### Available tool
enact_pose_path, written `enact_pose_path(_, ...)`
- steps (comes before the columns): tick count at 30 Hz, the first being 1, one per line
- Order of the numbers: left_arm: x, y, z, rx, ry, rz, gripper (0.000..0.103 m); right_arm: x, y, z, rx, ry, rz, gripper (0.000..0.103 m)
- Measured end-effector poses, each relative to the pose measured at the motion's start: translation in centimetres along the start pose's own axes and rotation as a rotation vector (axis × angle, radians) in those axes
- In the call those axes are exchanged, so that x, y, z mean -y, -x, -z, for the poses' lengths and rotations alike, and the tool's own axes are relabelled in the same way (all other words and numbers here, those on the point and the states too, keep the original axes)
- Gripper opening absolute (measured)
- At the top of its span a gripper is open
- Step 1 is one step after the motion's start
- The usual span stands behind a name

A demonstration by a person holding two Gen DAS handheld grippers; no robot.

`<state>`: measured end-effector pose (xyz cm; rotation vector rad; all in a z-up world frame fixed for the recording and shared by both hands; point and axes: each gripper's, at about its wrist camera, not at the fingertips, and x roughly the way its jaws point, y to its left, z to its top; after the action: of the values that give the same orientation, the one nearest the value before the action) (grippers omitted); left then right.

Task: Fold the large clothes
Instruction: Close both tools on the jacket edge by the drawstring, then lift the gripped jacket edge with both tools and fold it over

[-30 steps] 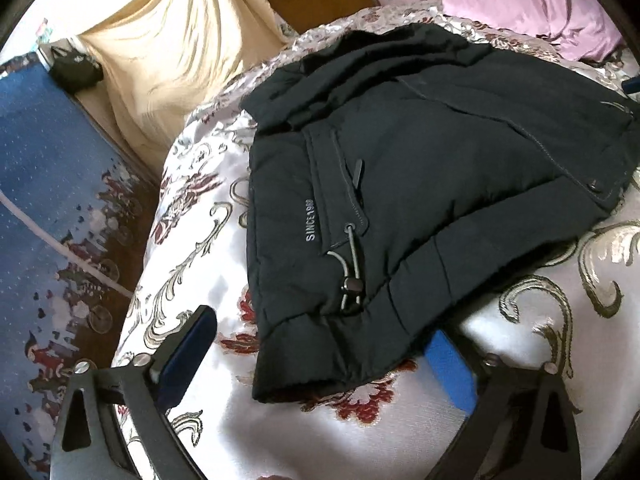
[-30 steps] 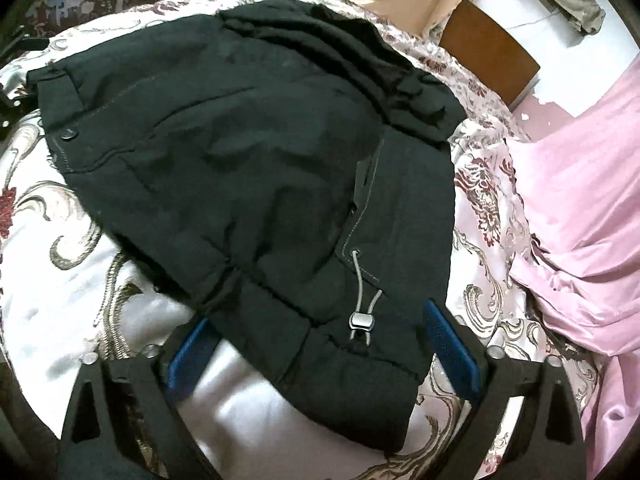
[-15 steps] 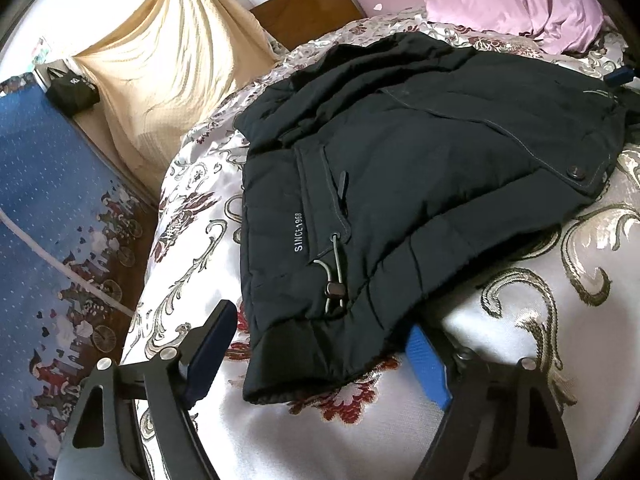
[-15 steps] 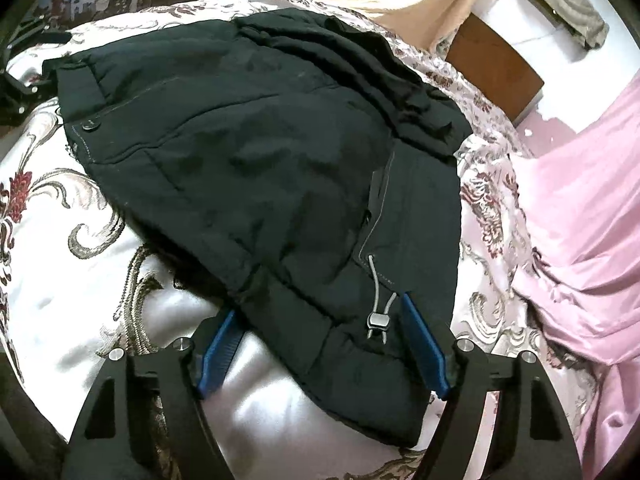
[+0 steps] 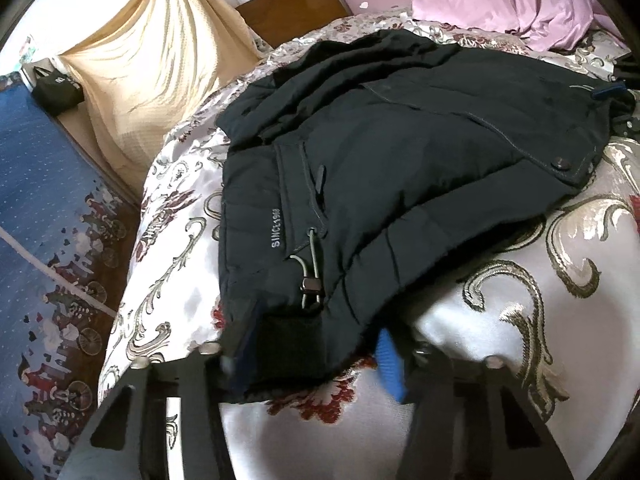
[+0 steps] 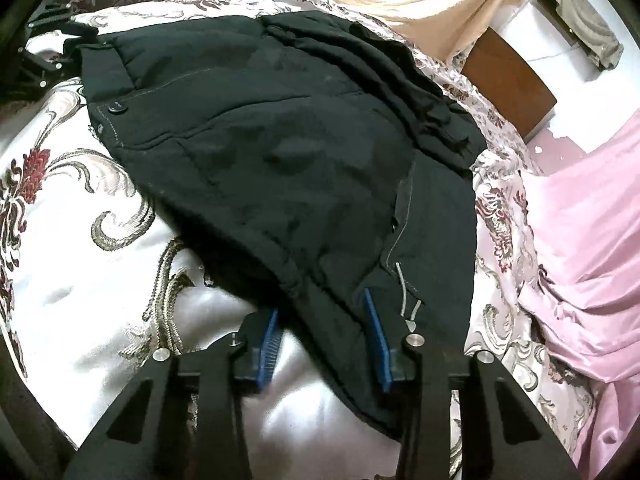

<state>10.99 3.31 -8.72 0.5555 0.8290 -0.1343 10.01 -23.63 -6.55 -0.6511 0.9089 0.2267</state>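
Observation:
A black padded jacket lies partly folded on the patterned bedspread; it also shows in the right wrist view. My left gripper is open, its blue-padded jaws either side of the jacket's near hem corner by the drawcord toggle. My right gripper is open, narrowed around the opposite hem corner, with a grey drawcord beside the right pad. The jacket cloth lies between the pads of both grippers.
A white, gold and red satin bedspread covers the bed. A pink sheet is bunched at one side. A cream cloth and a brown headboard stand behind. Blue patterned fabric is at the left.
Both grippers have moved forward onto the jacket's hem corners, and their jaws have narrowed around the cloth. The jacket itself has not visibly moved.

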Motion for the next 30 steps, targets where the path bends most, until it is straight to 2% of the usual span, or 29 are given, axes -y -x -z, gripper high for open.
enact_pose_path(1,0.1,-0.1,0.0,-0.005,-0.002,0.006,0.031,0.1,-0.1,0.0,-0.004,-0.007,0.002,0.030)
enact_pose_path(2,0.2,-0.2,0.0,-0.009,-0.006,0.016,0.019,0.0,-0.2,-0.1,-0.007,-0.011,0.015,0.027)
enact_pose_path(4,0.6,-0.1,0.0,-0.005,-0.020,0.003,0.016,-0.5,-0.2,-0.1,-0.013,-0.013,0.047,0.019)
enact_pose_path(7,0.5,0.0,0.0,0.002,-0.014,0.008,0.013,-1.0,-0.1,-0.2,-0.008,-0.019,0.084,0.015)
enact_pose_path(13,-0.3,0.7,0.2,0.040,0.054,0.044,0.006,0.1,0.2,0.4,0.025,-0.154,0.042,0.013)
enact_pose_path(18,-0.7,2.1,0.5,0.092,0.095,0.034,0.006,0.6,1.6,1.5,0.097,-0.257,0.027,0.008)
enact_pose_path(30,-1.0,6.3,2.7,0.132,0.156,0.058,0.005,0.5,5.7,4.5,0.171,-0.349,0.028,0.006)
